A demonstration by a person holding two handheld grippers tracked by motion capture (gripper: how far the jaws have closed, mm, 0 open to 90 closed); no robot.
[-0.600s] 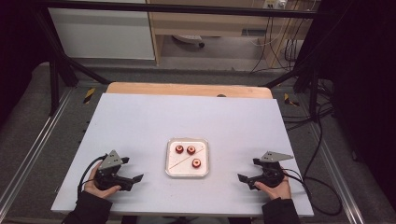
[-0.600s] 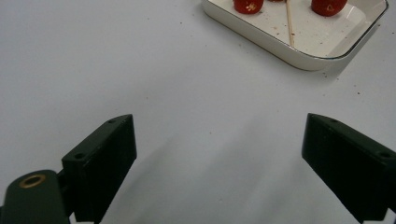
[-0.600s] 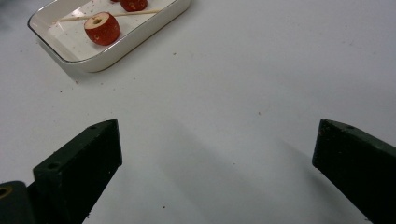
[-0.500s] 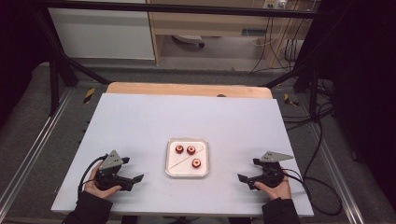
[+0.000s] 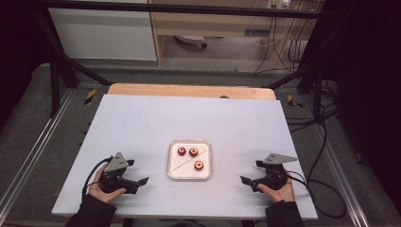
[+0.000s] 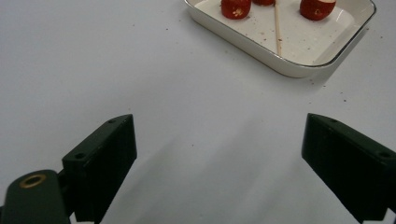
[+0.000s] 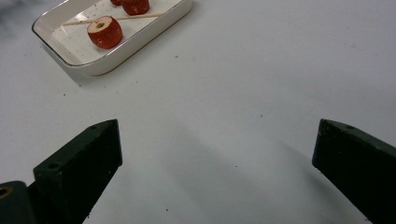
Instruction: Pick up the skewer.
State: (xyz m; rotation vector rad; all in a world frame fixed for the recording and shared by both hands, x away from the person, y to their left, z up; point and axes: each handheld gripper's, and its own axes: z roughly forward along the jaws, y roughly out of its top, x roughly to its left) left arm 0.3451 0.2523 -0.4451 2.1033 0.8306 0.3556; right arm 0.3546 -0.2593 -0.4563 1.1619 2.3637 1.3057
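High view, nearest edge at the bottom of the frame: two dark-sleeved forearms enter, each hand holding a claw on the white table [image 5: 142, 123]. The left claw [image 5: 138, 182] lies at lower left, its grey three-cornered plate on top and a black cable looping off its outer side; the right claw [image 5: 247, 180] lies at lower right with its cable trailing toward the right edge. Both point inward, toward the frame's centre.

Left gripper view: the left claw [image 6: 219, 158] stands wide open — its two black jaws rise from the lower corners with bare table between them, gripping nothing. Right gripper view: the right claw [image 7: 217, 163] is likewise spread wide, with only table between its jaws.

Middle of the high view, between the two claws and apart from both: a shallow white tray [image 5: 172, 161] with rounded corners. In it lie three red fruit pieces [image 5: 193, 152] — two side by side in the upper left part, one lower right — and a thin wooden skewer [image 5: 189, 160] running diagonally between them. In the left gripper view the tray [image 6: 303, 65] sits at upper right; in the right gripper view it sits at upper left, one cut fruit piece [image 7: 105, 31] just beside the skewer.

Farther up the frame: a wooden strip [image 5: 189, 90] along the table's far edge, then the floor, dark frame bars and cables.
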